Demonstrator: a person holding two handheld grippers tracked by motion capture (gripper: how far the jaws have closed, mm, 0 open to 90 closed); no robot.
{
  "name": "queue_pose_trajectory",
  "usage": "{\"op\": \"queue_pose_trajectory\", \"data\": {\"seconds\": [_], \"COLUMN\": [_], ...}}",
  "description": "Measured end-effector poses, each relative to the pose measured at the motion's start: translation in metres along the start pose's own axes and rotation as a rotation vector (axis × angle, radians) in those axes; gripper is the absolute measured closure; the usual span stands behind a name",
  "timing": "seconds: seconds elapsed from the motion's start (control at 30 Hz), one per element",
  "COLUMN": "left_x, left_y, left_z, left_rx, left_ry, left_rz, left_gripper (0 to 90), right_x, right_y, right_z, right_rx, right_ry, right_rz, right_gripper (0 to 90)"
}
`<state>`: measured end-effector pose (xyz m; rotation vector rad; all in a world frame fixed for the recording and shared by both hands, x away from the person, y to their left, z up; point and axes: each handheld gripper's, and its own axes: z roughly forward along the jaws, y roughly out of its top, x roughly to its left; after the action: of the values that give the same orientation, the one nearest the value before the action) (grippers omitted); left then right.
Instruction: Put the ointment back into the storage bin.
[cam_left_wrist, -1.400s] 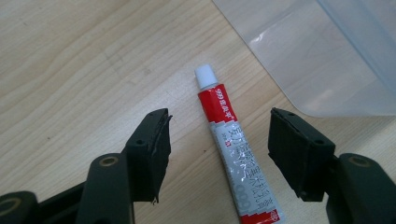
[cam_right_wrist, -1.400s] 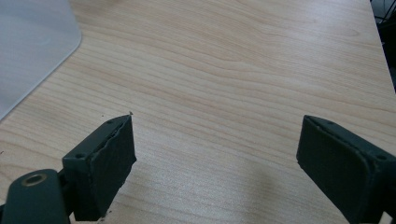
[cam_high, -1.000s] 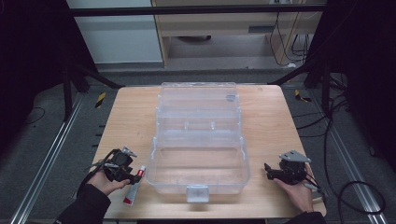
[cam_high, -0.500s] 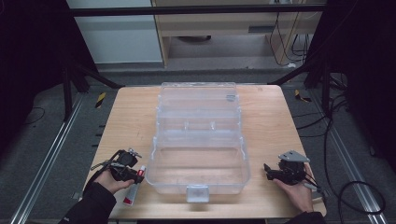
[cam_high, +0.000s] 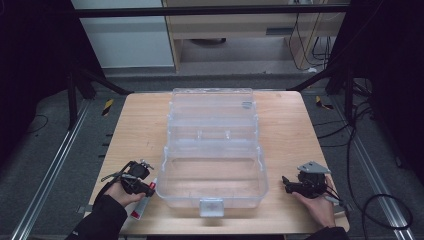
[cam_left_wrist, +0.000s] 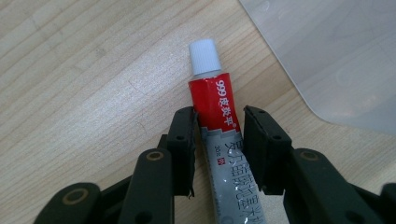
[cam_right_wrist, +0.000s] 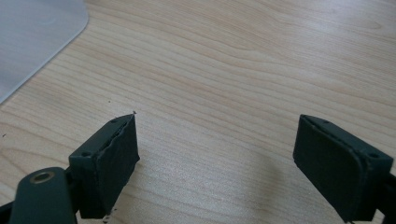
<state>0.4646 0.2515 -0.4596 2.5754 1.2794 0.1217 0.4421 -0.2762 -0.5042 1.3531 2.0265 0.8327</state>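
Red-and-white tube (cam_left_wrist: 219, 126) is lying between the narrowed left gripper (cam_left_wrist: 218, 140) jaws, near the clear box (cam_high: 212, 175); right gripper (cam_right_wrist: 217, 163) is gaping wide.

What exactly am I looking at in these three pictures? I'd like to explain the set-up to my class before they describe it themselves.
A person sits at a wooden table and holds a hand-operated two-jaw gripper in each hand. One picture is taken from a fixed camera above the table; the other two come from small cameras riding on each gripper, looking along its black jaws. An open clear plastic box lies in the middle of the table. The left gripper has its jaws on either side of a red, white and grey tube with a white cap, which lies on the table beside the box. The right gripper is open and holds nothing.
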Motion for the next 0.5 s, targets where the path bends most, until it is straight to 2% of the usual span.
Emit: {"op": "queue_pose_trajectory", "data": {"seconds": [0.27,0.5], "left_x": [-0.0033,-0.0052], "left_y": [0.0009,-0.0009], "left_z": [0.0030,0.0008], "left_rx": [0.015,0.035], "left_ry": [-0.001,-0.014], "left_rz": [0.019,0.067], "left_gripper": [69.2,70.0], "right_x": [0.0003,0.0004], "right_y": [-0.0001,-0.0003], "right_z": [0.0002,0.0005], "right_rx": [0.002,0.005], "right_ry": [0.003,0.003], "right_rz": [-0.002,-0.004], "right_gripper": [14.4,14.4]}}
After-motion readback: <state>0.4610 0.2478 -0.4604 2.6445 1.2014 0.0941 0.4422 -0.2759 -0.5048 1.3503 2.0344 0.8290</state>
